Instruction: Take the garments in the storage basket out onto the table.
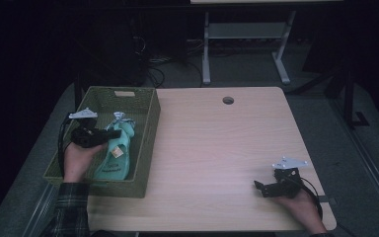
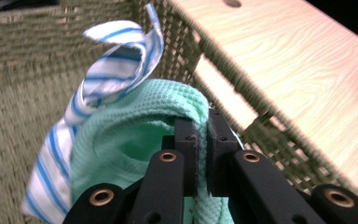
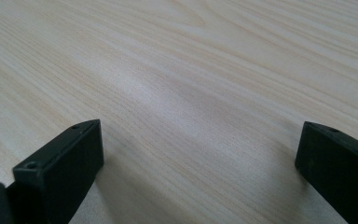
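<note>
1. The left tongs (image 2: pixel 200 140) are clamped on a fold of the green cloth (image 2: pixel 135 135), inside the woven basket (image 1: pixel 148 148).
2. Step in hand, as I judge it: lifting the cloth out; a striped cloth (image 2: pixel 116 70) clings to it.
3. Next: clear the rim towards the desk (image 1: pixel 217 148), where the right tongs (image 3: pixel 200 172) rest apart, empty.

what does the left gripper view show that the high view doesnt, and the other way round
Left gripper view alone: the left gripper's fingers pressed together on a fold of the mint green cloth, and the waffle weave of that cloth.

High view alone: the right gripper over the bare wooden table, and the round hole near the table's far edge.

Both: the green cloth, the blue-striped white cloth and the woven basket.
</note>
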Demonstrator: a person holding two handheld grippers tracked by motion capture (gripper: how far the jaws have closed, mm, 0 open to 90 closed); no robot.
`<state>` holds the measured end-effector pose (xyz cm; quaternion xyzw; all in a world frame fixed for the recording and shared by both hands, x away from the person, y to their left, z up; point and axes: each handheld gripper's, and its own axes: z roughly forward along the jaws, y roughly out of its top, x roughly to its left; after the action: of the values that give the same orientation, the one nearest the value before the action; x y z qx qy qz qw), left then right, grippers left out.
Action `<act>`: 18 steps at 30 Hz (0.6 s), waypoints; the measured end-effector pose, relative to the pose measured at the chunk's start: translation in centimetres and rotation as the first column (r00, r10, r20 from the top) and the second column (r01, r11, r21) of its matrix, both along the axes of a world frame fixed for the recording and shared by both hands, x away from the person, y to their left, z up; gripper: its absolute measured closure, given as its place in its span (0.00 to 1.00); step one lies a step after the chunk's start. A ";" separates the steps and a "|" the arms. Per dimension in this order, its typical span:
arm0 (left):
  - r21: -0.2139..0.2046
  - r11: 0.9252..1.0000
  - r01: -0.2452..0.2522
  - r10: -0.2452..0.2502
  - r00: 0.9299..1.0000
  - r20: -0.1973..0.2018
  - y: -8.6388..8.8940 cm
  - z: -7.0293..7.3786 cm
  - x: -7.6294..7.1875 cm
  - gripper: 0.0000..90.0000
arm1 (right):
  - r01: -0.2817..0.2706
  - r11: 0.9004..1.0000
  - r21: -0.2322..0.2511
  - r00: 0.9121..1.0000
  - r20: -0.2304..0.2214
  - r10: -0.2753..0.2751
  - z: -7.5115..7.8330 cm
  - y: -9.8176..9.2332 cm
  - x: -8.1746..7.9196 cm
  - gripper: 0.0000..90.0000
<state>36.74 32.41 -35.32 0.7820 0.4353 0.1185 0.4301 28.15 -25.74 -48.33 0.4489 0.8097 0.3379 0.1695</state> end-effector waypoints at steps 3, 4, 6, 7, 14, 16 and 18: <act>0.000 1.000 0.009 -0.009 1.000 0.024 -0.2 0.9 0.0 0.94 | 0.000 1.000 0.000 1.000 0.000 0.000 0.0 0.0 0.0 0.00; 0.000 1.000 0.009 -0.009 1.000 0.024 -0.2 0.9 0.0 0.94 | -0.001 1.000 0.000 1.000 0.001 0.001 0.0 0.0 0.0 0.00; -0.013 1.000 0.019 -0.018 0.999 0.046 -0.5 1.6 -0.1 0.94 | -0.001 1.000 -0.001 1.000 0.000 0.001 0.0 0.0 0.0 0.00; -0.013 1.000 0.019 -0.018 0.999 0.046 -0.5 1.6 -0.1 0.94 | -0.001 1.000 0.000 1.000 0.000 0.001 0.0 0.0 0.0 0.00; -0.023 0.999 0.035 -0.033 0.995 0.096 -1.0 3.4 -0.2 0.94 | -0.001 1.000 0.000 1.000 0.000 0.001 0.0 0.0 0.0 0.00; -0.027 0.999 0.039 -0.036 0.993 0.110 -1.1 4.0 -0.3 0.94 | 0.000 1.000 0.000 1.000 0.001 0.000 0.0 0.0 0.0 0.00; -0.030 0.998 0.046 -0.042 0.991 0.127 -1.3 4.9 -0.3 0.94 | -0.001 1.000 0.000 1.000 0.001 0.001 0.0 0.0 0.0 0.00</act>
<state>36.42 31.13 -30.41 0.7751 0.3917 0.1512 0.4722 28.15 -25.76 -48.33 0.4484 0.8099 0.3381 0.1696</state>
